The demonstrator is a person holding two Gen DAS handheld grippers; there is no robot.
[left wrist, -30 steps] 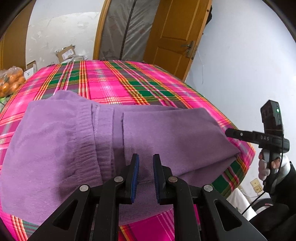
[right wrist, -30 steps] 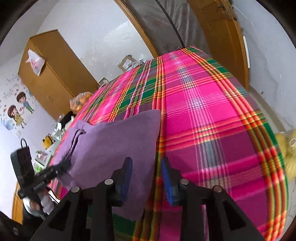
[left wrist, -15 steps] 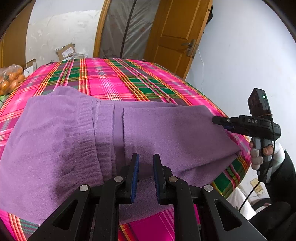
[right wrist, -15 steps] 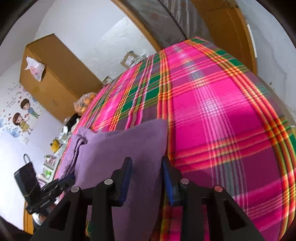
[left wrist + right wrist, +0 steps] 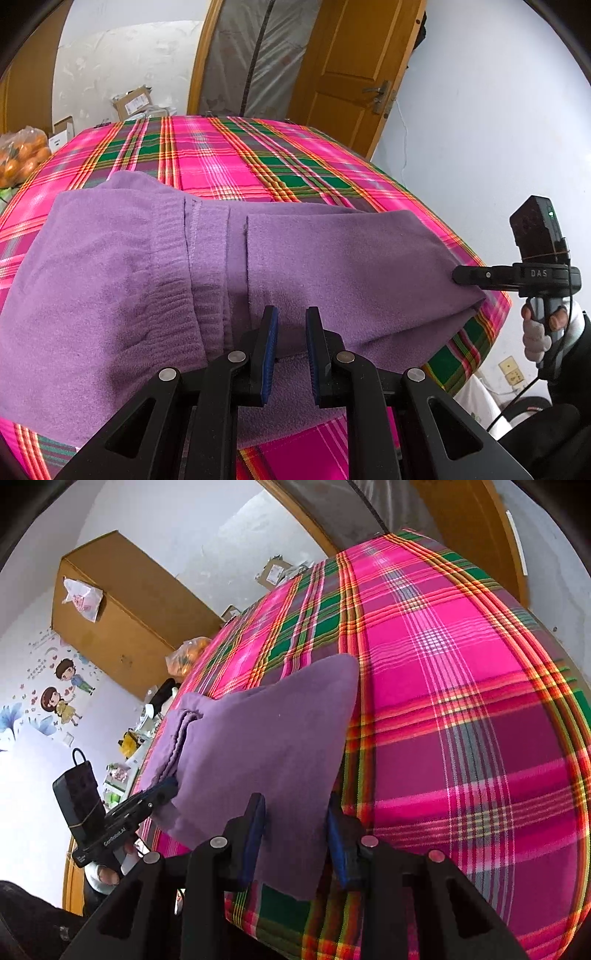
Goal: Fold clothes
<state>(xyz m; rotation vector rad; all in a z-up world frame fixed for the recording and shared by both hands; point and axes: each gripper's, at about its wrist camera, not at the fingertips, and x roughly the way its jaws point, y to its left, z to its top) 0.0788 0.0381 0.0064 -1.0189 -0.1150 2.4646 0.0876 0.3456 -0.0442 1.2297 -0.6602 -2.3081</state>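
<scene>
The purple garment lay doubled on the plaid bed; the right gripper had closed in astride its corner, the left gripper stayed part-open, gripping nothing; another fold looked likely.

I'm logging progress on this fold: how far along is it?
Done: the purple garment already lies folded over itself on the plaid cloth, with layered edges showing. In hand: the left hand-held gripper and right hand-held gripper sit open at its near edge and right end, neither clamped. Left: probably a further fold and smoothing.
</scene>
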